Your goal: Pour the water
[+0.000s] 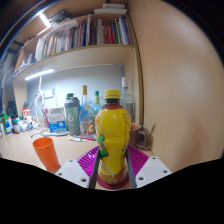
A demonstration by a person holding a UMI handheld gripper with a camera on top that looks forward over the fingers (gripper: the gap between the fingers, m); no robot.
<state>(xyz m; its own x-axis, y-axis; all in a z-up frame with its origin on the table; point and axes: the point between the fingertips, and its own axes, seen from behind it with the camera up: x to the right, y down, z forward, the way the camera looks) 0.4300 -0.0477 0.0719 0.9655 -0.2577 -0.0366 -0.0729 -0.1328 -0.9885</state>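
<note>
While upright, ridged plastic bottle (113, 135) fills claw (113, 172).

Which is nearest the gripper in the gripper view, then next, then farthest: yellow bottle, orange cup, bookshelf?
1. Yellow bottle: between the fingers of the gripper, pads at both its sides.
2. Orange cup: on the counter, left of the bottle, beyond the fingers.
3. Bookshelf: high on the back wall, farthest.

Glossy clear plastic bottle (113, 135); matt orange cup (46, 153), probably plastic; smooth pale wood-look counter (20, 150).
</note>
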